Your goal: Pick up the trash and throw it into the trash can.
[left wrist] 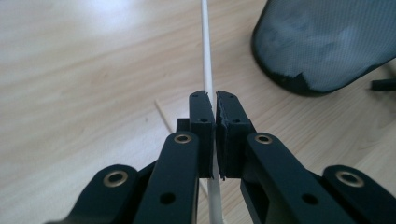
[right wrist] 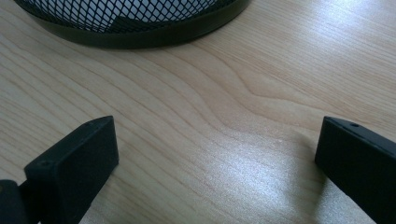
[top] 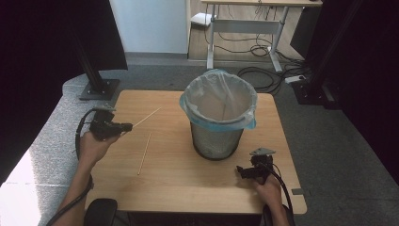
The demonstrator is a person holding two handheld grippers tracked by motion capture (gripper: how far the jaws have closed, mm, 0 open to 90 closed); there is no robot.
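Note:
My left gripper (top: 126, 127) is held above the table's left side, shut on a thin pale wooden stick (top: 147, 117) that juts out toward the bin. In the left gripper view the stick (left wrist: 205, 56) runs up from between the closed jaws of the gripper (left wrist: 215, 100). A second stick (top: 144, 153) lies flat on the wooden table (top: 179, 183); it shows as a thin stick (left wrist: 163, 116) beside the jaws. My right gripper (top: 241, 172) rests low near the front right, jaws wide apart with only bare table between them (right wrist: 217, 140).
A black mesh bin (top: 217, 117) lined with a pale blue bag stands at the table's middle back; its base (right wrist: 140, 32) is just ahead of the right gripper, and its wall (left wrist: 327, 42) is to the right of the held stick. Dark stands flank the table.

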